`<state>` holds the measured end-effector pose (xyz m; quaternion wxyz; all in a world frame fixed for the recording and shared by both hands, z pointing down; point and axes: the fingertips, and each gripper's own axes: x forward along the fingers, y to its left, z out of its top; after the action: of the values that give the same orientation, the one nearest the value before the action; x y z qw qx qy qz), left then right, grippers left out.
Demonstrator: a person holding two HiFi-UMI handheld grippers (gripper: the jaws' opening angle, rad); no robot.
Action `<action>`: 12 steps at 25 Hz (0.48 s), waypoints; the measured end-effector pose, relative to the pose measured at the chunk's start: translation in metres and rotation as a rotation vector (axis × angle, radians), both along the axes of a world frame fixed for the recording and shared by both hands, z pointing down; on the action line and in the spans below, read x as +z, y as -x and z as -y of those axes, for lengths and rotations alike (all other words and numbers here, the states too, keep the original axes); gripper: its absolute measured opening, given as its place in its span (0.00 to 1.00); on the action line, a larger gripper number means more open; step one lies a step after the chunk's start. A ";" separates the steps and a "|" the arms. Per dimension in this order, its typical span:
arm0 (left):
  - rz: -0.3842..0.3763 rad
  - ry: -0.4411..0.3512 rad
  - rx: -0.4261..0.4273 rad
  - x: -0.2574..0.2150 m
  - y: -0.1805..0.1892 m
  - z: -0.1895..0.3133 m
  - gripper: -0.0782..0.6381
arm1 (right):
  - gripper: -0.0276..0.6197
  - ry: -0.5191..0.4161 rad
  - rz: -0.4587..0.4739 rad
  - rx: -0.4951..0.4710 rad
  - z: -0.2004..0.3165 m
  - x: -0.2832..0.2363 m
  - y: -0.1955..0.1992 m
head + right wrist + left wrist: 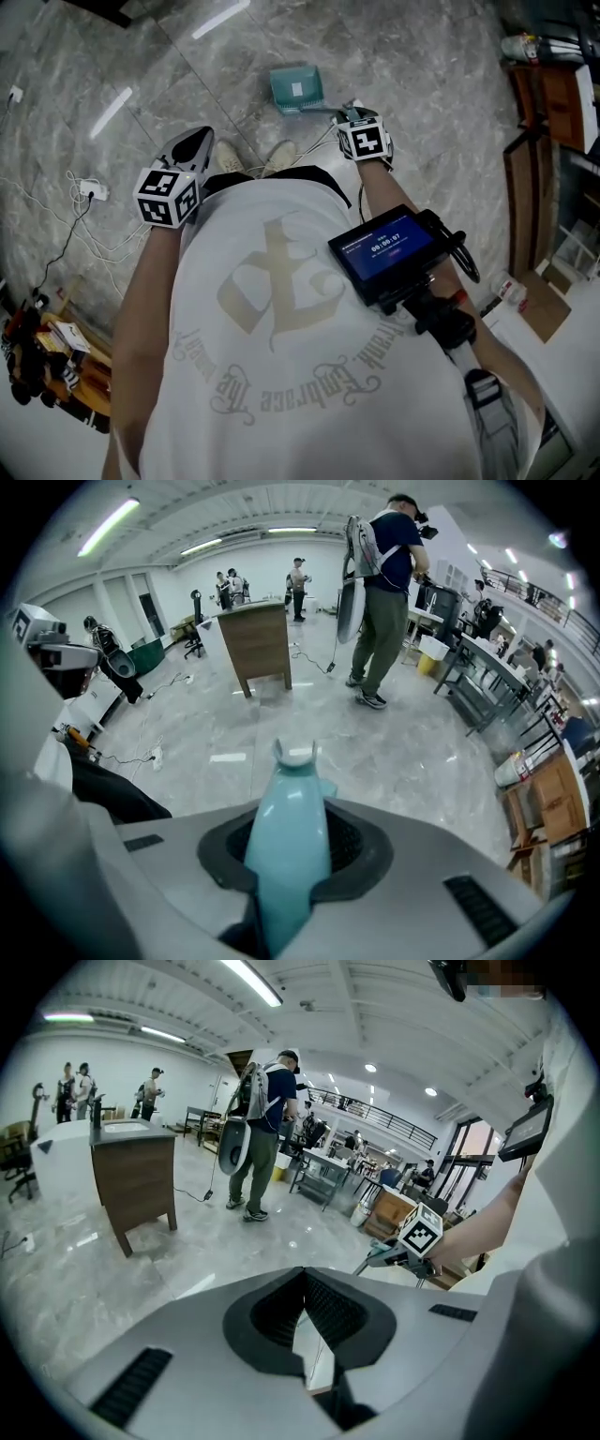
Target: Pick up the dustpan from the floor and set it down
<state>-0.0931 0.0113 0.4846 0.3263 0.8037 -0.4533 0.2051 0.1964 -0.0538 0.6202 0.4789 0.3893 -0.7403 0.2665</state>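
- Right gripper (296, 847) – clenched on the pale teal handle (286, 855) of the dustpan (296, 89), pads pressing on both of its sides.
- Handle runs out past the jaws to a forked tip.
- Seen from the head view, the pan lies just left of and beyond that gripper, over the grey marble floor (141, 56), on the far side of the shoes (253, 157).
- Left gripper (305, 1309) – well apart at the left, jaws closed together on nothing.
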 end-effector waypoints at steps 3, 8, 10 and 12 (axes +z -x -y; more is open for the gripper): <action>-0.008 -0.007 -0.025 0.002 0.016 -0.001 0.13 | 0.19 -0.020 0.017 -0.028 0.009 -0.013 0.019; -0.010 -0.022 -0.053 0.001 0.036 0.002 0.13 | 0.19 -0.055 0.058 -0.099 0.025 -0.040 0.052; -0.011 -0.033 -0.063 -0.001 0.042 0.006 0.13 | 0.19 -0.071 0.067 -0.139 0.030 -0.053 0.064; -0.012 -0.045 -0.075 -0.002 0.046 0.010 0.13 | 0.19 -0.089 0.077 -0.175 0.036 -0.066 0.074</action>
<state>-0.1395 0.0009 0.4822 0.3181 0.7947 -0.4855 0.1776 0.1227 -0.0894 0.5540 0.4538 0.3334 -0.8005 0.2050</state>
